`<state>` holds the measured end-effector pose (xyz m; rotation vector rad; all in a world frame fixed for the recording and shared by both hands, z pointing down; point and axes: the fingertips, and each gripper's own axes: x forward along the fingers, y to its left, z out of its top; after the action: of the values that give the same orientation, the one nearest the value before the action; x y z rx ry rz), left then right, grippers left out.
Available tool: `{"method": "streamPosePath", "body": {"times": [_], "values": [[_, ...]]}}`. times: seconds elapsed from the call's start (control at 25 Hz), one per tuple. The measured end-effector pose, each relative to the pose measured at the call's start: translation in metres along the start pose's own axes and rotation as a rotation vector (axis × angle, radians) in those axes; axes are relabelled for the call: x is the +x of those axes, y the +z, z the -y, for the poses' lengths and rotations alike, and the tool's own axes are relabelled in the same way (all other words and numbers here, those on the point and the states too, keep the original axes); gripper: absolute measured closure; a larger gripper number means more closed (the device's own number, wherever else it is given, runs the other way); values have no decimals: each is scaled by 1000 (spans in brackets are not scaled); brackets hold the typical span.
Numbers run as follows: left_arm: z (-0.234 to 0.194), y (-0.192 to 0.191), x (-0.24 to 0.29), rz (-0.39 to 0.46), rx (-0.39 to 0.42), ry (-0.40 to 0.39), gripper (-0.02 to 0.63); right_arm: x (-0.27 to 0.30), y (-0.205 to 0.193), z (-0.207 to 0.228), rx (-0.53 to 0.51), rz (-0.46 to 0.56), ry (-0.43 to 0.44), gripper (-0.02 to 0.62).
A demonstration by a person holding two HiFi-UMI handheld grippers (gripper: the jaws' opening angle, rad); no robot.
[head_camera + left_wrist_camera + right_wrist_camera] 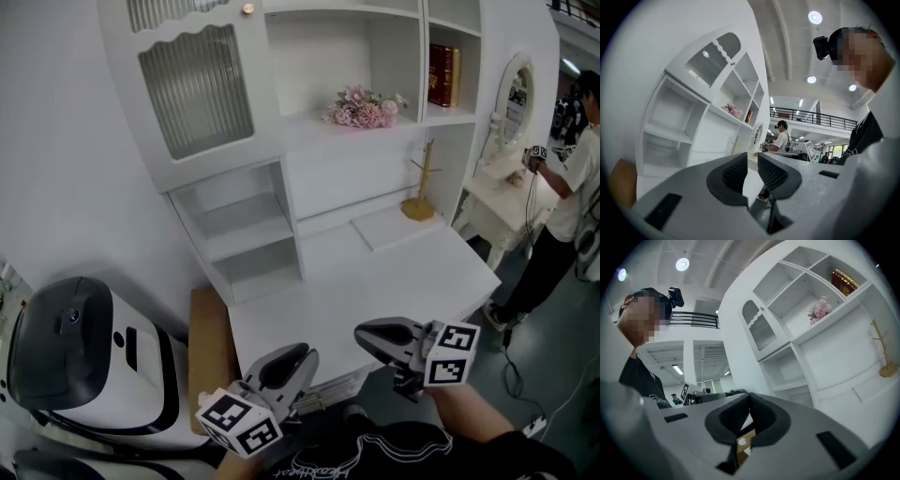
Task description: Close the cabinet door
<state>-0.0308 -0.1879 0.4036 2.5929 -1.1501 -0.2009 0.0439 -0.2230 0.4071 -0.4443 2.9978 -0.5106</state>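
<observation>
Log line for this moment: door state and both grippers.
cabinet door: looks shut | left gripper: slightly open, empty | right gripper: shut, empty | both grippers: well clear of door, near desk front

left tongs (300, 354) held level, slightly parted and empty; right tongs (364, 334) level, tips together.

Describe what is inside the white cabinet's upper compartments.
A pink flower bouquet lies in the wide open compartment; a dark red book stands in the narrow right one. The ribbed frosted-glass door hides whatever is behind it.
</observation>
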Motion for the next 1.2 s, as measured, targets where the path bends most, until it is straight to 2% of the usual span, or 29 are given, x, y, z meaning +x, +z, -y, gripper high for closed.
{"method": "streamPosePath", "body": {"times": [0.16, 0.4, 0.68, 1.2], "values": [[7, -12, -2, -22, 12, -3, 601, -1, -7, -7, 8, 2, 2, 588], [14, -19, 1, -43, 52, -7, 601, 0, -10, -13, 3, 0, 18, 588], [4, -17, -3, -40, 24, 12, 601, 1, -14, -15, 4, -8, 20, 588], [-1, -20, -13, -36, -8, -2, 601, 15, -28, -19, 15, -54, 25, 589]]}}
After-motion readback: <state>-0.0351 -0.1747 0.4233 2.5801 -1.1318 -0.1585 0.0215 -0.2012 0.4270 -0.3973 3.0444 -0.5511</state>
